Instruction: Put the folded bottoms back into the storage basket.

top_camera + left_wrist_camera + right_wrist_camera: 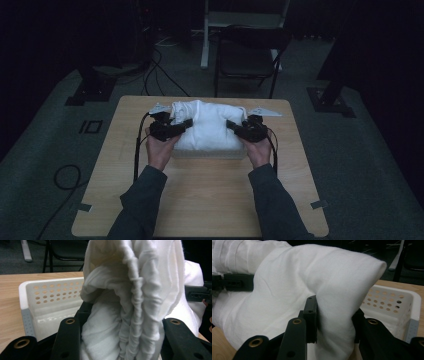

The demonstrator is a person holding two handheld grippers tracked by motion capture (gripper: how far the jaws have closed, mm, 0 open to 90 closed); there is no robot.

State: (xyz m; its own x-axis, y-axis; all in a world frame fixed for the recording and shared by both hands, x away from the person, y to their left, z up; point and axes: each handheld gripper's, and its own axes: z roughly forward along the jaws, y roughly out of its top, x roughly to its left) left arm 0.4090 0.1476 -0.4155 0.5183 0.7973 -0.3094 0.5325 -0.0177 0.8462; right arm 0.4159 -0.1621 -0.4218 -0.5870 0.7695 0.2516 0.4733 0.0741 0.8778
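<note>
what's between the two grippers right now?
A bunched white cloth, sitting over a white perforated basket. In the high view it spans from the left gripper to the right gripper; each gripper view shows its jaws pinching a fold.

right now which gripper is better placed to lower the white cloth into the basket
Neither clearly: left gripper and right gripper each pinch the white cloth from opposite sides over the basket.
</note>
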